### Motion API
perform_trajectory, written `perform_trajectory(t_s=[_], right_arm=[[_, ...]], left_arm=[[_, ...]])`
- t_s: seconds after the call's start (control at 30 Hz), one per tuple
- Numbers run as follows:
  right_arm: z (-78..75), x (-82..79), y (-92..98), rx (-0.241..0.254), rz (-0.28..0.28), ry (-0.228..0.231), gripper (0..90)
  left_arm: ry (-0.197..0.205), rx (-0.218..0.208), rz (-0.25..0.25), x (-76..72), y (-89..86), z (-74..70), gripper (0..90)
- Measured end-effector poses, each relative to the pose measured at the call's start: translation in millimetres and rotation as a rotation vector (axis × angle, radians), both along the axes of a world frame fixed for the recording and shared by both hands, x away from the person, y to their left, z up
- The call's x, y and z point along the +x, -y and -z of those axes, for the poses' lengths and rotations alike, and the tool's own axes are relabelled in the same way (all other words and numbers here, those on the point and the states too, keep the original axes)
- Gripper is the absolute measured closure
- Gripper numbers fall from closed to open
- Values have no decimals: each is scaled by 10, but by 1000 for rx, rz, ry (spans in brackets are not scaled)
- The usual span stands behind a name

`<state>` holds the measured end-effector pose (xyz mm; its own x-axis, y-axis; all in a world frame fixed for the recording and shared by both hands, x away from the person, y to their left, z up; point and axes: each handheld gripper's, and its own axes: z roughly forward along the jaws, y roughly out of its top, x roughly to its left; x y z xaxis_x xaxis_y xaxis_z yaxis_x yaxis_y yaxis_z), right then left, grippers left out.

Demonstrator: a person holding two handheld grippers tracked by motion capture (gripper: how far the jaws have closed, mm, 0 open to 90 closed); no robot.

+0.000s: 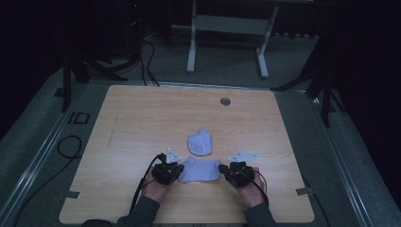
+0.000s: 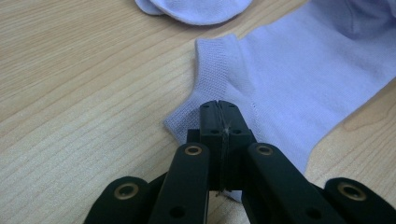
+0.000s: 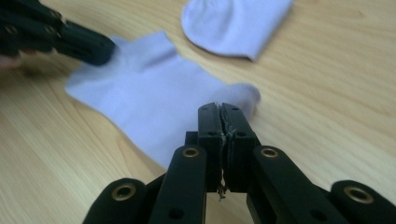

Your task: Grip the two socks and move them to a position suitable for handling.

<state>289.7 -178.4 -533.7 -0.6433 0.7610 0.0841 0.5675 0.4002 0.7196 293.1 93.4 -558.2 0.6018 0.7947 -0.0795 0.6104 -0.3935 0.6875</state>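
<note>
The flat sock (image 1: pixel 200 170) was stretched on the bench (image 1: pixel 123 123) between the left tool (image 2: pixel 219 108) and right tool (image 3: pixel 219 109), each closed on an end, long axis tool to tool, the folded sock (image 1: pixel 200 142) just beyond.

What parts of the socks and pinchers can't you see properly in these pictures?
- Flat sock: in the left gripper view the picture's right edge cuts it off.
- Whether the left gripper or right gripper pinches cloth: their own shut jaws hide it.
- Folded sock: too small in the high view for detail.
</note>
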Motion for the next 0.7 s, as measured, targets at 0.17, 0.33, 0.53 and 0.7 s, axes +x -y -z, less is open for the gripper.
perform_trajectory(t_s=[0.17, 0.33, 0.53, 0.7], right_arm=[[64, -55, 155, -20, 30, -20, 866], [61, -101, 308, -3, 77, -20, 848], [-47, -84, 306, -3, 69, 19, 813], [-170, 70, 136, -20, 22, 60, 797]], left_arm=[[2, 3, 1, 1, -2, -1, 894], [3, 7, 2, -1, -6, -2, 894], [2, 6, 2, -2, -9, -2, 894], [1, 1, 3, -5, -18, -1, 891]])
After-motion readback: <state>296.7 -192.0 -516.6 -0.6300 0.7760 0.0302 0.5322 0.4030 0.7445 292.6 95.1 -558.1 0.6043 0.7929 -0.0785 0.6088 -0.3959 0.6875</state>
